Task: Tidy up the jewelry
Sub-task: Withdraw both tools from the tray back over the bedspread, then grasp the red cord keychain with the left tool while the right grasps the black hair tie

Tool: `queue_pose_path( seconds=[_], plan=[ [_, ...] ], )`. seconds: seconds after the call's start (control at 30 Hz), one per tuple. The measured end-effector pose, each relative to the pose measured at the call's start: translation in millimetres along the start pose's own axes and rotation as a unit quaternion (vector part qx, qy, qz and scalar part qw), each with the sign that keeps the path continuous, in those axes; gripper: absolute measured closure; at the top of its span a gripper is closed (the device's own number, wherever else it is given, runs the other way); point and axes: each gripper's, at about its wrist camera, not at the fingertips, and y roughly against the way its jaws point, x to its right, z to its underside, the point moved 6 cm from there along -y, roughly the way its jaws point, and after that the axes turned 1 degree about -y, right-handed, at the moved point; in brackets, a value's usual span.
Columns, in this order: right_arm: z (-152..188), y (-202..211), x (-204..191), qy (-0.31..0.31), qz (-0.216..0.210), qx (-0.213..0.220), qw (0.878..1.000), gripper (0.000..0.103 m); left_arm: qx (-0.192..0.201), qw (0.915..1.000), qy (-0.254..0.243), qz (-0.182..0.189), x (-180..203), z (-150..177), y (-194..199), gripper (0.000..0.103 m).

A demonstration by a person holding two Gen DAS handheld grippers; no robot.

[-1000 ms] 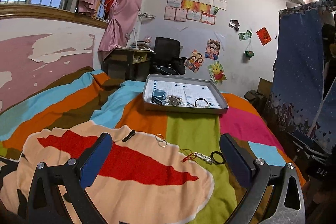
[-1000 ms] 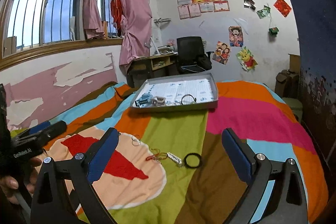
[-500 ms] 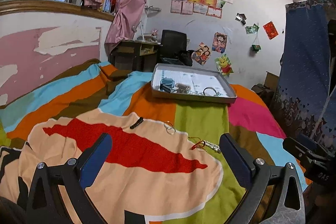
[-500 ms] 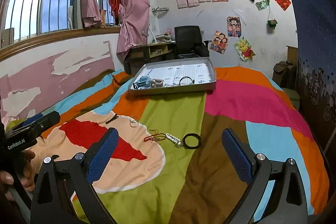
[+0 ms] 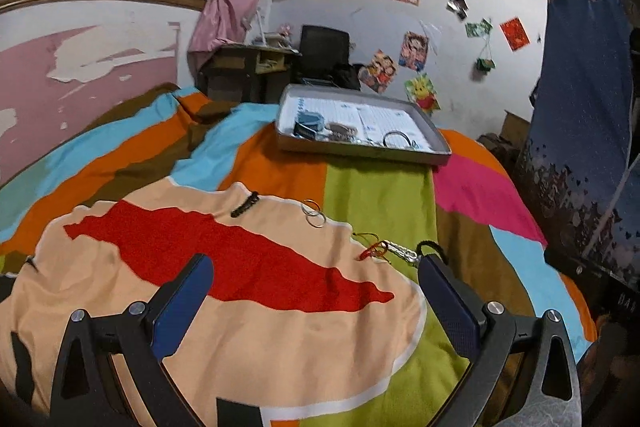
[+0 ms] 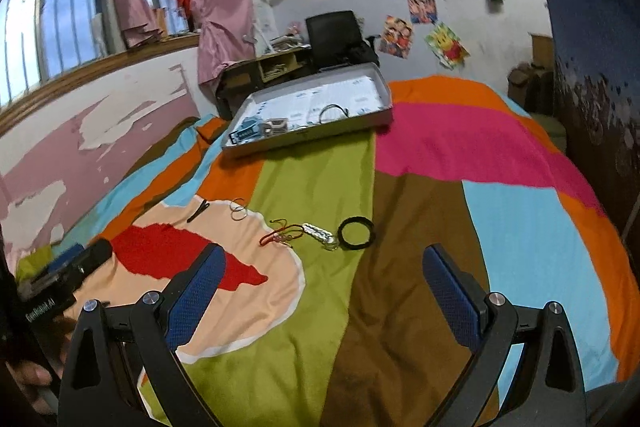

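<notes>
- Both tongs spread wide and empty: left gripper (image 5: 312,283) low in the left wrist frame, right gripper (image 6: 324,269) low in the right wrist frame, each hovering over the striped multicoloured bedspread (image 6: 420,307).
- Nearest pick, at a guess: black round rubber band (image 6: 355,233), just above centre in the right wrist frame, lying flat ahead of the right gripper and between its finger lines.
- Touching the band's left: silver beaded chain with red cord (image 6: 304,233); further left, paired thin metal hoop rings (image 6: 238,209) and black slim hair clip (image 6: 199,211).
- Best approach: come down steeply, straddle one edge of the band, pinch without dragging the chain.
- Destination up-frame, well apart: shallow grey metal tray (image 6: 312,135), some pieces already inside.
</notes>
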Motion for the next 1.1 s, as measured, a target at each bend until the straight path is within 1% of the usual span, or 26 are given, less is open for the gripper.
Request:
queue_pose_path(
  seconds=[0.13,0.2,0.33,0.47,0.63,0.7,0.8,0.9,0.93,0.97,1.0,1.03,1.07,1.1],
  plan=[
    [-12,-11,8,0.009,0.01,-0.002,1.0,0.006,-0.004,0.9995,-0.027,0.016,8,-12,-18,0.0],
    [-20,-19,11,0.016,0.014,-0.002,1.0,0.006,0.002,0.9995,-0.024,0.022,9,-19,-27,0.0],
    [-33,-40,19,0.026,0.027,-0.023,0.999,0.006,0.006,0.9991,-0.031,0.027,18,-27,-54,0.0],
    [-42,-65,28,0.031,0.03,-0.04,0.998,0.006,-0.002,0.9986,-0.044,0.031,26,-22,-81,0.0],
    [-51,-93,35,0.047,0.031,-0.037,0.998,0.006,-0.013,0.9978,-0.057,0.031,35,-13,-111,0.0],
    [-51,-106,37,0.056,0.031,-0.039,0.997,0.006,-0.015,0.997,-0.069,0.031,39,-8,-122,0.0],
    [-46,-126,42,0.068,0.031,-0.055,0.996,0.006,-0.022,0.9957,-0.082,0.037,43,-1,-134,0.0],
    [-42,-144,50,0.063,0.023,-0.067,0.996,0.007,-0.027,0.9944,-0.087,0.054,47,5,-142,0.003],
    [-42,-149,52,0.058,0.019,-0.069,0.996,0.008,-0.03,0.9937,-0.089,0.061,49,7,-145,0.007],
    [-41,-153,53,0.054,0.014,-0.07,0.996,0.013,-0.034,0.9929,-0.092,0.068,52,8,-148,0.012],
    [-40,-156,54,0.051,0.009,-0.072,0.996,0.021,-0.04,0.9916,-0.096,0.077,55,9,-152,0.015],
    [-39,-160,54,0.049,0.003,-0.074,0.996,0.024,-0.044,0.9904,-0.1,0.085,58,11,-154,0.021],
    [-38,-164,51,0.05,-0.006,-0.077,0.996,0.03,-0.048,0.9891,-0.103,0.094,61,12,-157,0.028],
    [-36,-168,50,0.054,-0.011,-0.079,0.995,0.036,-0.051,0.9877,-0.106,0.103,63,13,-159,0.031]
  ],
)
